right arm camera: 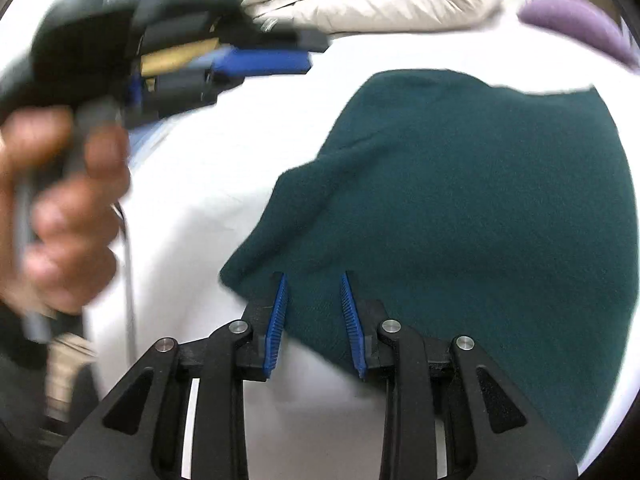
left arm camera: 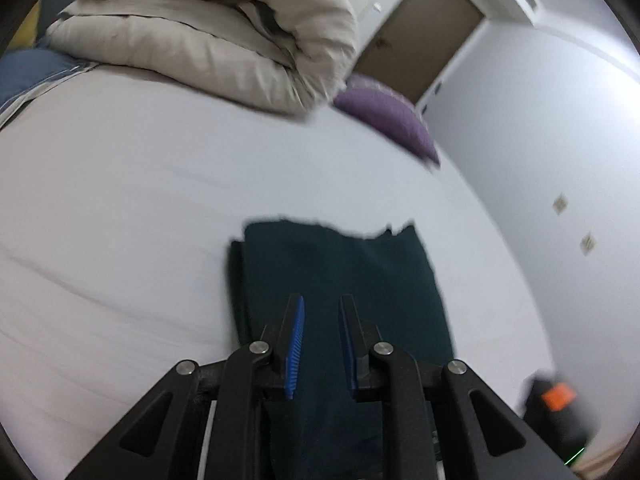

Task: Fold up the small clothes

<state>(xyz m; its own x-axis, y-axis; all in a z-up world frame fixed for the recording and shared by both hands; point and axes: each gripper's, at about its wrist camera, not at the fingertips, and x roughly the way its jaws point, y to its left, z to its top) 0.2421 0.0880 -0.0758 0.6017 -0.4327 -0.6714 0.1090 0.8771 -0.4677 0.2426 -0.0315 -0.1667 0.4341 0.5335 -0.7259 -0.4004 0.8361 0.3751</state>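
A dark teal garment (left arm camera: 340,280) lies folded on the white bed sheet (left arm camera: 120,200). It also shows in the right wrist view (right arm camera: 460,200), lying flat with a folded flap at its left. My left gripper (left arm camera: 321,300) is open and empty above the garment's near part. My right gripper (right arm camera: 313,278) is open and empty over the garment's near left edge. The left gripper also appears in the right wrist view (right arm camera: 304,54), held in a hand (right arm camera: 60,208) at the left, above the sheet, blurred.
A folded beige duvet (left arm camera: 208,36) lies at the far end of the bed. A purple cushion (left arm camera: 388,120) sits beside it near the wall. A blue pillow (left arm camera: 28,68) is at the far left. A dark object with an orange patch (left arm camera: 560,400) is at the bed's right edge.
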